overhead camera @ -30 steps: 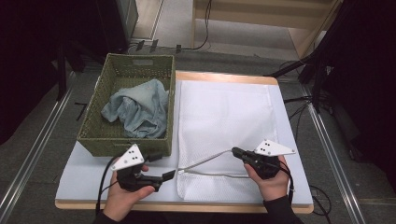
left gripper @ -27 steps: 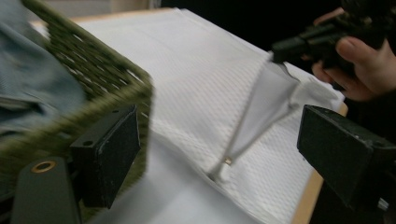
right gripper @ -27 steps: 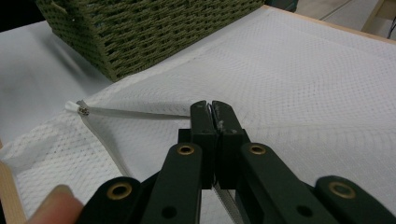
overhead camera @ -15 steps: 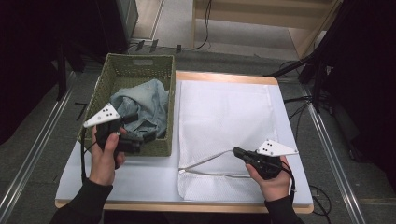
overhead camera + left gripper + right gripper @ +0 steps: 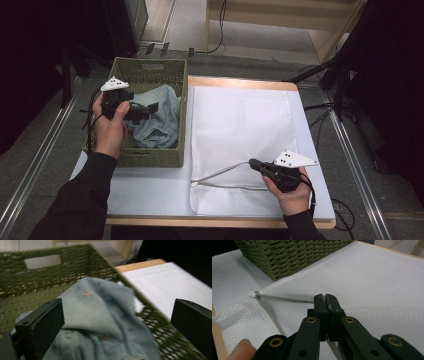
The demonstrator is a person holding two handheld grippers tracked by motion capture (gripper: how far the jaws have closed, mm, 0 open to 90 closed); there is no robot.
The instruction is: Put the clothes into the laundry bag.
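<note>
My right gripper (image 5: 255, 163) pinches the mesh laundry bag's (image 5: 240, 120) zipper edge, holding it open. My left gripper (image 5: 146, 110), jaws wide, hovers over the blue garment (image 5: 162, 117) in the green basket (image 5: 150, 156); nothing bagged yet.

Your left gripper (image 5: 150, 107) is no longer at the near edge of the surface by the mesh bag's (image 5: 240, 125) zipper; it is now over the green basket (image 5: 150, 157), above the light blue garment (image 5: 162, 122) lying inside. Its jaws, which were pinched at the bag's opening a second ago, have just been opening and now stand wide apart, with nothing between them.
</note>
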